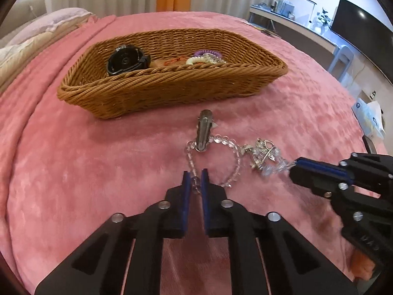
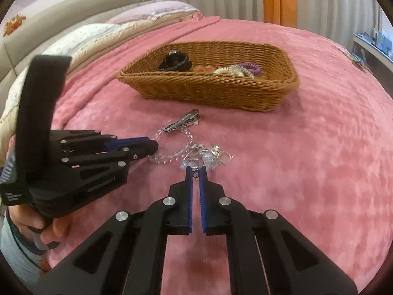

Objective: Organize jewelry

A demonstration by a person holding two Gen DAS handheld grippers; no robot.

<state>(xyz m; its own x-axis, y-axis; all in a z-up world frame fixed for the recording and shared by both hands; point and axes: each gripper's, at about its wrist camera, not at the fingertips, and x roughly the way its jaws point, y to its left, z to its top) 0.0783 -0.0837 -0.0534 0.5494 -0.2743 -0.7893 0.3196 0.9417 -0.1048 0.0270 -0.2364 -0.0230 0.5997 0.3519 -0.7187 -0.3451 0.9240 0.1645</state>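
A clear bead bracelet lies on the pink blanket in front of a wicker basket. A metal hair clip lies across its far part. My left gripper is shut on a near strand of the bracelet. A silver charm cluster lies to the right, and my right gripper is shut on its end. In the right wrist view the right gripper pinches the charm cluster, with the left gripper, bracelet, clip and basket beyond.
The basket holds a black watch and coiled hair ties. Pillows lie at the bed's left. A desk with a monitor stands at the right. The pink blanket spreads all around.
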